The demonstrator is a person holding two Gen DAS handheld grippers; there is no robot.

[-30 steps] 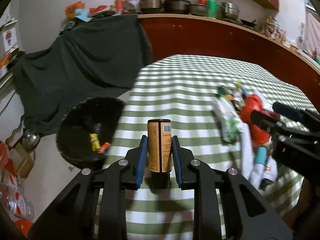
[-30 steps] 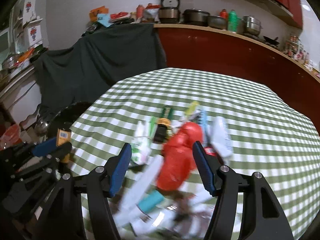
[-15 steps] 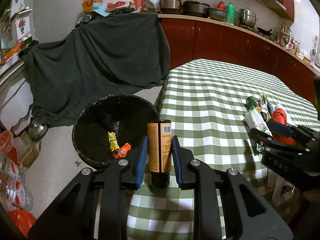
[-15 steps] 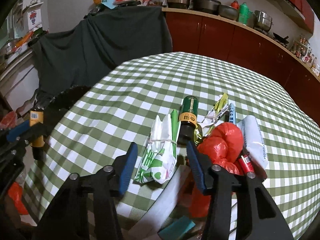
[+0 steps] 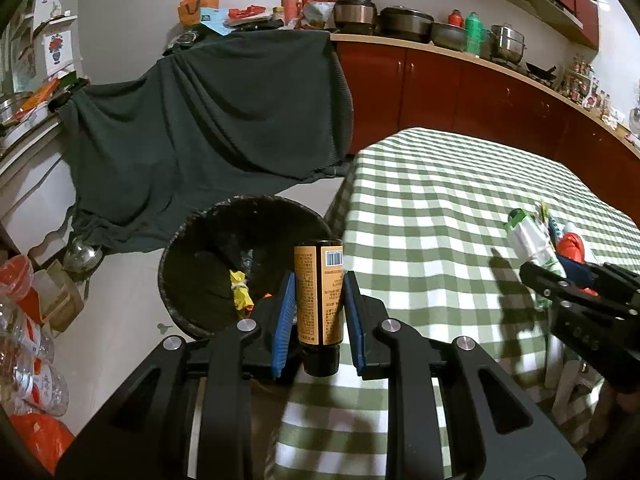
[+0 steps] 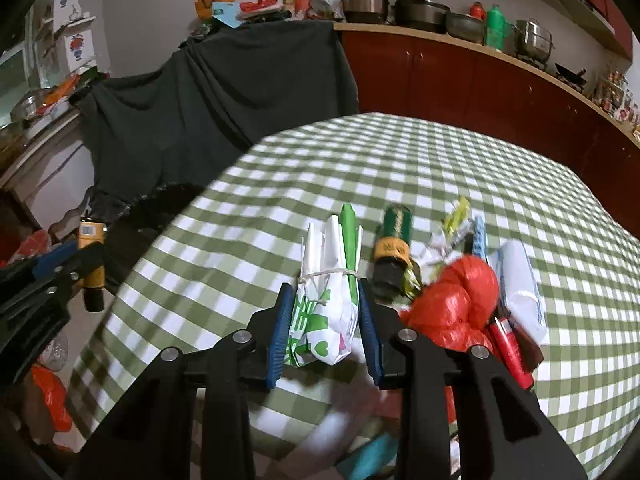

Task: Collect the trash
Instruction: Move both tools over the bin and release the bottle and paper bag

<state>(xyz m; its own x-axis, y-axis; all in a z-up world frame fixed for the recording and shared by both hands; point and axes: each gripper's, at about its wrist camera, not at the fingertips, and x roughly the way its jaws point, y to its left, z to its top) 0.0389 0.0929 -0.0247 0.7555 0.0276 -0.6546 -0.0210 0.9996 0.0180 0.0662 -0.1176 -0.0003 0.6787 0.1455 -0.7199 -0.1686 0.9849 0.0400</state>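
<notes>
My left gripper point(image 5: 319, 312) is shut on an orange-labelled brown bottle point(image 5: 319, 292), held upright at the table's left edge beside the black trash bin point(image 5: 200, 240) on the floor. The bin holds a yellow wrapper point(image 5: 240, 292). My right gripper point(image 6: 325, 328) has closed around a white-and-green paper bundle point(image 6: 328, 280) tied with a rubber band, on the checked table point(image 6: 400, 168). Next to it lie a green bottle point(image 6: 394, 244), a red plastic bag point(image 6: 456, 304) and a white packet point(image 6: 518, 280). The left gripper with its bottle point(image 6: 92, 256) shows at the left of the right wrist view.
A dark cloth point(image 5: 208, 128) covers furniture behind the bin. Red cabinets point(image 5: 460, 92) with pots on the counter run along the back. Plastic bottles point(image 5: 28, 352) and a red bag point(image 5: 40, 436) lie on the floor at left.
My left gripper carried the bottle left, off the table toward the bin. My right gripper moved onto the white-and-green bundle and narrowed around it.
</notes>
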